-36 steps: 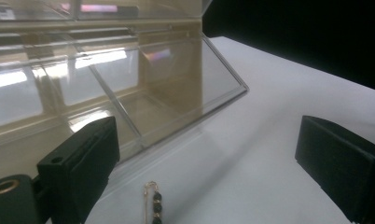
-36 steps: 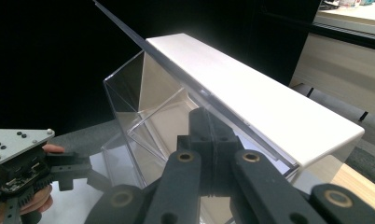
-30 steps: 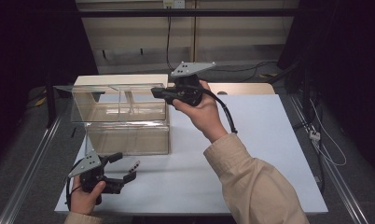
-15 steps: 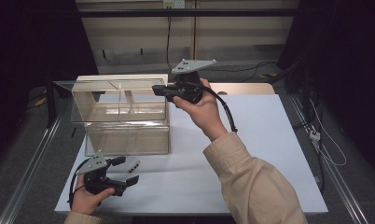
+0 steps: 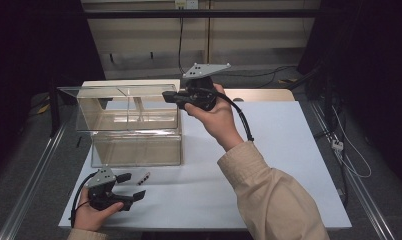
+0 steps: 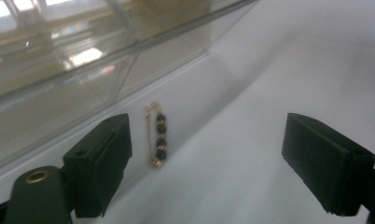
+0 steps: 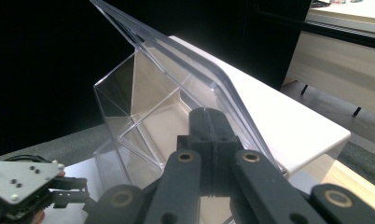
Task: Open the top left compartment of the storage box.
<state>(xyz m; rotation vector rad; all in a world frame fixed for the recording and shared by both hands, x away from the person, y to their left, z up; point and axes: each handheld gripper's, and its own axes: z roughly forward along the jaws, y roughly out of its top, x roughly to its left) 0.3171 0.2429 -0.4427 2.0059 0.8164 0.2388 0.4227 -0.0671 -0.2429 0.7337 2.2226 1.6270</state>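
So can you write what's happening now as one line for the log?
right gripper: shut on clear box lid, holding it up | left gripper: open, near beaded pin on white table

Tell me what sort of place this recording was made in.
Probably a lab recording station, not a home: a white tabletop flanked by metal rails, dark curtains behind, and a clear hinged plastic box as prop.

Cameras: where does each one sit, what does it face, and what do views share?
High view: above the person's side, looking down on white table; both hands, forearms.
Left gripper view: on left hand-held gripper, facing beaded pin; open jaws.
Right gripper view: on right hand-held gripper, clamped on lid.
All share the clear box.
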